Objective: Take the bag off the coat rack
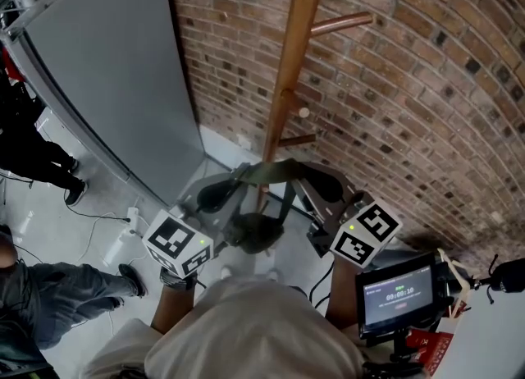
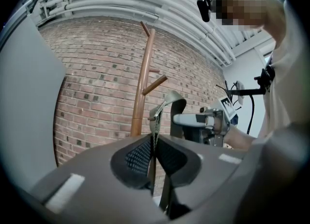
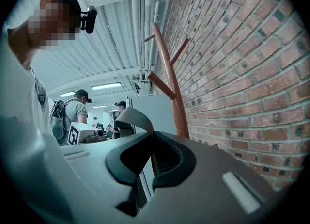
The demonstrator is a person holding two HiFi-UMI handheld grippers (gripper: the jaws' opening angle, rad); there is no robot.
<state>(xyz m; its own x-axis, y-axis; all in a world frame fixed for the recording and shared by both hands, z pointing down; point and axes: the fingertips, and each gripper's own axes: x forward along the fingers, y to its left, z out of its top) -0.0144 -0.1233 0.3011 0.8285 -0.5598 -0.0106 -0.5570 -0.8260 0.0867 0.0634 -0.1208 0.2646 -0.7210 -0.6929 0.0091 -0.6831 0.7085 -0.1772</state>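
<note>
left gripper (image 2: 155, 156): pinching the strap (image 2: 156, 130), jaws almost fully together on the webbing | right gripper (image 3: 151, 162): clamping the same strap's right end, jaws all but closed | bag (image 1: 253, 234): hanging low between both grippers, just in front of the coat rack (image 1: 296, 49) pole

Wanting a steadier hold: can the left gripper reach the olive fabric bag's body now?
Probably not yet: the left gripper is shut on the webbing strap, though the olive fabric bag hangs unobstructed beside it.
</note>
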